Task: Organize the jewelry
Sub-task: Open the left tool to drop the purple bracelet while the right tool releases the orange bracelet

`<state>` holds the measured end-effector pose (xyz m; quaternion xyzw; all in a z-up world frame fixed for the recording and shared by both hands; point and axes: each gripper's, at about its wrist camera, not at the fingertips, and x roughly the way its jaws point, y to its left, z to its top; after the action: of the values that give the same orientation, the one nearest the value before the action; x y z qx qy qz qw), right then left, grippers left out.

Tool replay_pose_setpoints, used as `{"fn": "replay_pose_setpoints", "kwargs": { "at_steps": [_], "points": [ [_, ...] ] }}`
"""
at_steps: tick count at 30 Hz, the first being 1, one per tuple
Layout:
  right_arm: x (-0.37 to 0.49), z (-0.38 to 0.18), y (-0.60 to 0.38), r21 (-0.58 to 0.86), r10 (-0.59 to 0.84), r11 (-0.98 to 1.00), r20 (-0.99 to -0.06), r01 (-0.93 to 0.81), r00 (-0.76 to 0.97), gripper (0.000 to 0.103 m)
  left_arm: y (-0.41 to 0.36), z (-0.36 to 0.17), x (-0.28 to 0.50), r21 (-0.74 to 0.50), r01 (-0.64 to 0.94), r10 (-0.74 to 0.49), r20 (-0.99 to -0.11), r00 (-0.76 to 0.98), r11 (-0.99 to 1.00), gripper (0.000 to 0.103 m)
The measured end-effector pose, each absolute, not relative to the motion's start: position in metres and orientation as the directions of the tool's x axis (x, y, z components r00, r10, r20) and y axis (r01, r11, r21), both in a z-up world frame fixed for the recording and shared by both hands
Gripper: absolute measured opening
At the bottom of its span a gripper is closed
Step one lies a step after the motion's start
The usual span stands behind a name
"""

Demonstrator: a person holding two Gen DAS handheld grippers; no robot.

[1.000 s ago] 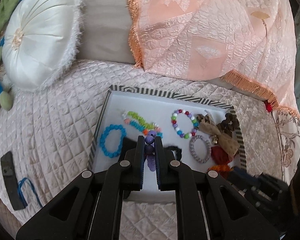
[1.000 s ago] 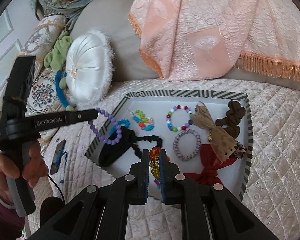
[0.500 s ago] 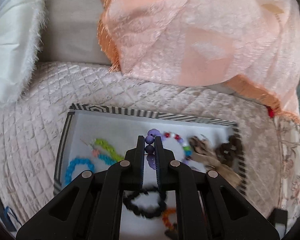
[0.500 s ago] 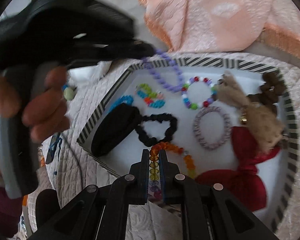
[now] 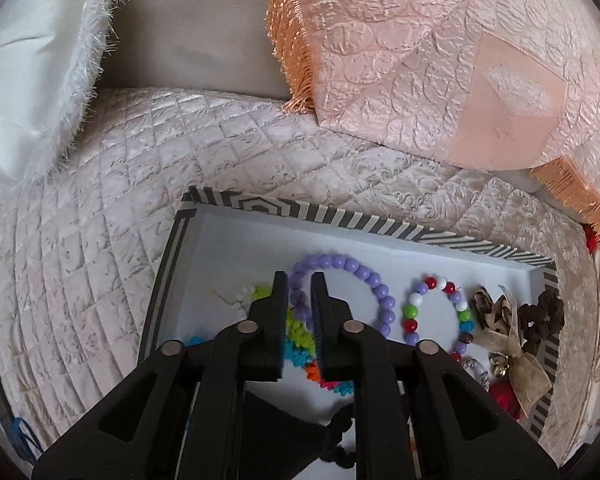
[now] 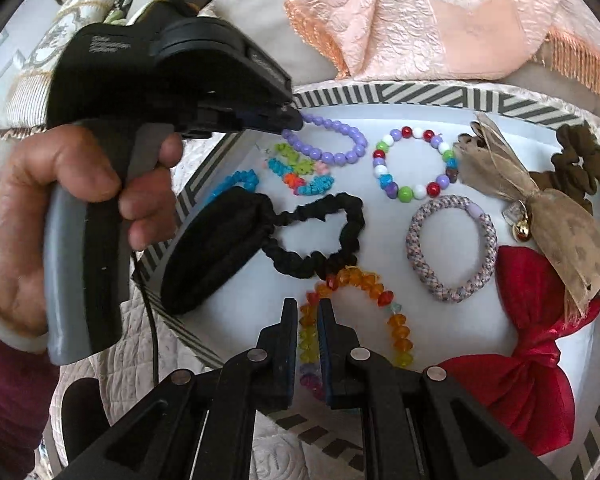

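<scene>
Inside the striped tray (image 6: pixel 380 94), the purple bracelet (image 5: pixel 364 276) lies flat at the far-left corner; the left gripper (image 5: pixel 300 284), its jaws just parted, straddles it loosely. Nearer the tray's front edge, the right gripper (image 6: pixel 309 312) pinches the orange bracelet (image 6: pixel 364 280), seemingly not yet released.

Left gripper (image 5: pixel 300 280) moved in low over tray (image 5: pixel 380 229); jaws just opening, purple bead bracelet (image 5: pixel 364 272) now flat on tray floor between them; right gripper (image 6: pixel 309 308) lowered amber bead bracelet (image 6: pixel 396 320) onto tray.
</scene>
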<state>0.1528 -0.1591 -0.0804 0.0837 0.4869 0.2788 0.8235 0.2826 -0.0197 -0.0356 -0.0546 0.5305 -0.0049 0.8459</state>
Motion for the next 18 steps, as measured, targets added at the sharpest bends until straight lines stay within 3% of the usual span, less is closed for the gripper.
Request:
{"fn": "replay_pose_setpoints", "kwargs": {
  "at_steps": [3, 6, 18],
  "points": [
    [0.151, -0.076, -0.164, 0.419, 0.55, 0.827, -0.739, -0.374, 0.389, 0.017, -0.019, -0.032, 0.277, -0.103, -0.053, -0.07, -0.897, 0.436, 0.993, 0.044],
    [0.147, -0.072, -0.168, 0.425, 0.557, 0.824, -0.727, -0.374, 0.401, 0.026, -0.018, -0.026, 0.27, -0.102, -0.05, -0.07, -0.896, 0.438, 0.994, 0.045],
    [0.126, -0.046, -0.201, 0.378, 0.464, 0.886, -0.71, -0.27, 0.529, 0.027, -0.016, 0.004, 0.203, -0.04, -0.023, -0.021, -0.846, 0.533, 0.999, 0.045]
  ]
}}
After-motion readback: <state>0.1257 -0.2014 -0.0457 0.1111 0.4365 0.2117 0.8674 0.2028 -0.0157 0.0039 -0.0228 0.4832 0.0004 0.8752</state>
